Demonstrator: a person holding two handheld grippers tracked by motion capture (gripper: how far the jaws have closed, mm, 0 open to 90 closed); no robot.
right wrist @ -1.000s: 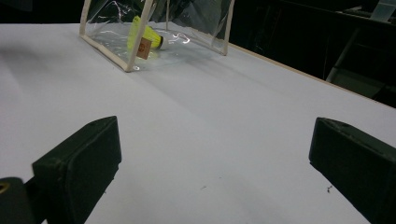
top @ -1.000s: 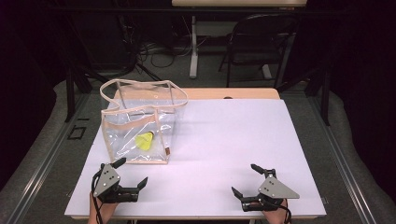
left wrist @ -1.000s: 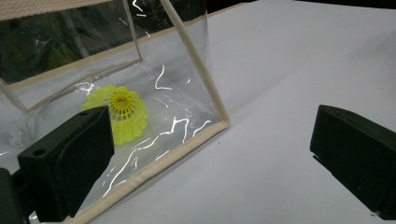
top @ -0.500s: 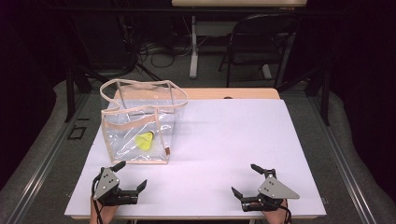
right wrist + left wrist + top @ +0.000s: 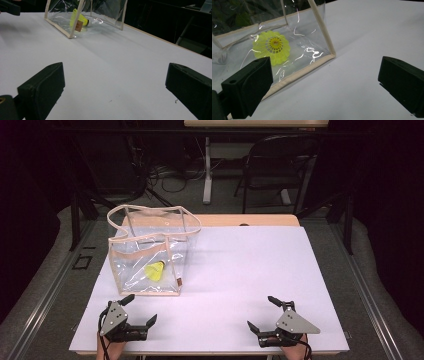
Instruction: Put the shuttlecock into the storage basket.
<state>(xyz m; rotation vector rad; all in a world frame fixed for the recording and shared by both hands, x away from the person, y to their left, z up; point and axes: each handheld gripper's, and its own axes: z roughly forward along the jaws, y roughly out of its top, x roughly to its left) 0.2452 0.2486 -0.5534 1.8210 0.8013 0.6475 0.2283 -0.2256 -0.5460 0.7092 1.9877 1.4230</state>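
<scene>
The clear plastic tote bag (image 5: 150, 262) with beige trim stood upright on the left part of the white table (image 5: 250, 285), and a yellow plastic shuttlecock (image 5: 155, 271) lay inside it on the bottom, near the front wall. The left gripper (image 5: 138, 310) rested at the near edge of the table, just in front of the bag, with its jaws wide apart and nothing between them. The right gripper (image 5: 262, 314) was at the near right side, well apart from the bag, and its jaws were also spread and empty. In the left gripper view the shuttlecock (image 5: 272, 47) showed through the shiny wall, with its open skirt turned toward the camera. If the work was to take the shuttlecock out, several things could have gone wrong. The bag looked light and soft, so a gripper that pushed against its wall or its trim probably would have slid or tipped it, because nothing was holding it. The two handles (image 5: 155, 227) lay over the opening, and a jaw that came down from above could have caught on one of them. The transparent wall reflected light, so it was easy to misjudge where the plastic was and to close on the wall instead of the shuttlecock. The mesh skirt seemed flexible, and a strong squeeze could have bent it or let it slip out.
</scene>
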